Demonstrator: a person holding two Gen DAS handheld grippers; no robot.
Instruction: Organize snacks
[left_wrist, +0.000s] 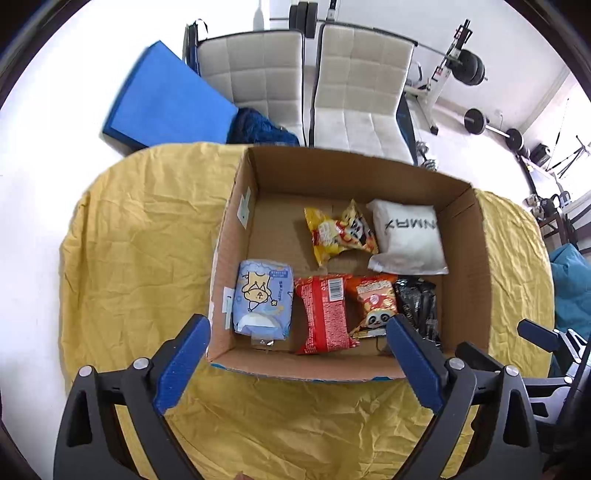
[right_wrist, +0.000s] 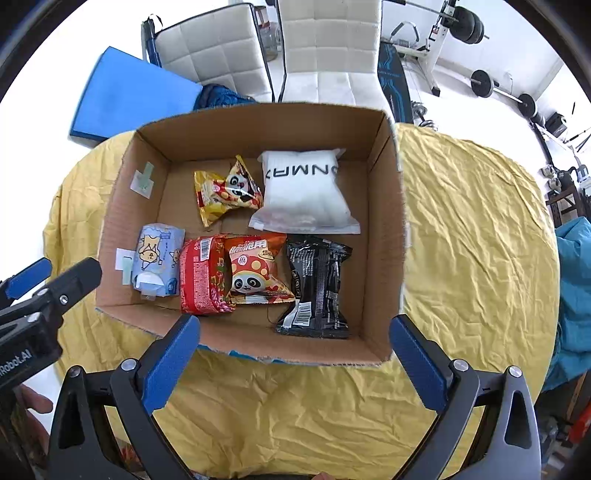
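Likely home room: white chairs (left_wrist: 354, 85), barbells (left_wrist: 493, 127), weight bench (right_wrist: 424, 40).

An open cardboard box (right_wrist: 384, 229) was set on the yellow cloth, six snack packs lying flat on its floor. Along the near wall were ranged a pale blue pack (right_wrist: 157, 264), a red pack (right_wrist: 201, 275), an orange panda pack (right_wrist: 255, 273) overlapping the red one, and a black pack (right_wrist: 317, 288). Behind them were laid a yellow panda pack (right_wrist: 227, 192) and a white pouch (right_wrist: 306, 192), touching.
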